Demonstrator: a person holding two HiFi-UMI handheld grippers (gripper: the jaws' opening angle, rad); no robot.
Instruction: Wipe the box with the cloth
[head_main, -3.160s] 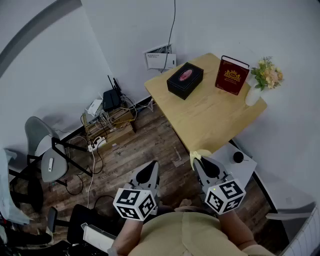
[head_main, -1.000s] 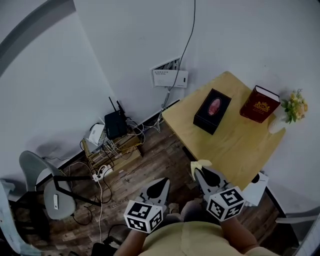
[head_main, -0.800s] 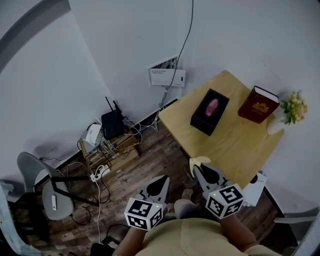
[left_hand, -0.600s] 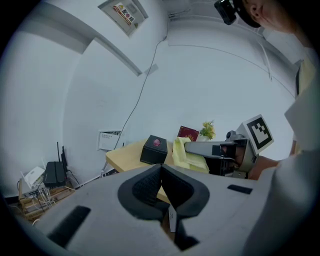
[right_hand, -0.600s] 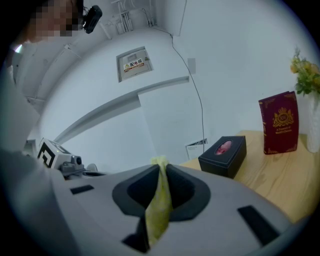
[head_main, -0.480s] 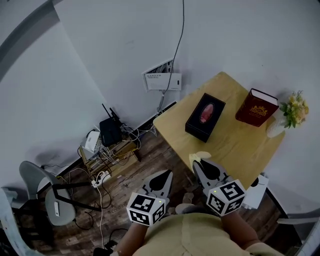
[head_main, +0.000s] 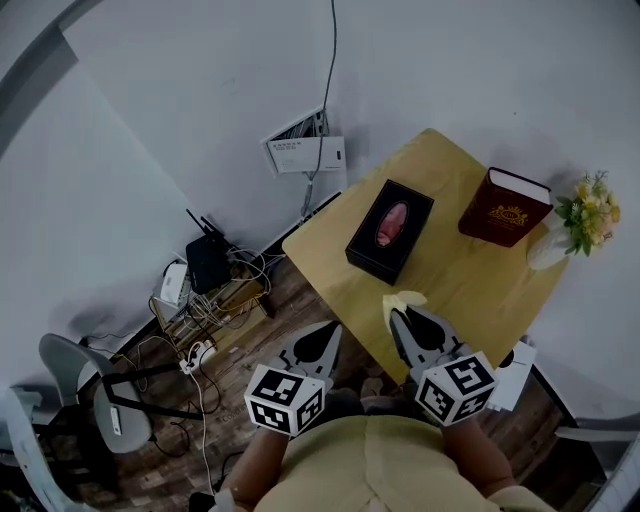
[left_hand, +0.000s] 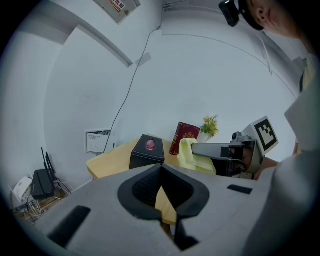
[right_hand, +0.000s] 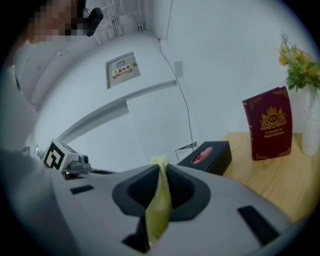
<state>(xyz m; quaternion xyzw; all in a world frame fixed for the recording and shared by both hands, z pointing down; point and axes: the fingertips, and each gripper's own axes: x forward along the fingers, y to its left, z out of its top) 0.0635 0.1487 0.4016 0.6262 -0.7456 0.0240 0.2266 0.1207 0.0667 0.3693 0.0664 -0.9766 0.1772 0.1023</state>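
Box (head_main: 390, 230), black, lies on the table (head_main: 470, 290) near its left edge, ahead of both grippers and untouched. The right gripper (head_main: 402, 314) is clamped on a yellow cloth (head_main: 404, 299); the left gripper (head_main: 329, 331) is closed on nothing. Likely risks: the thin pinch of cloth could slip out under rubbing, or the unbraced box could slide off the edge or into the upright book (head_main: 505, 207).
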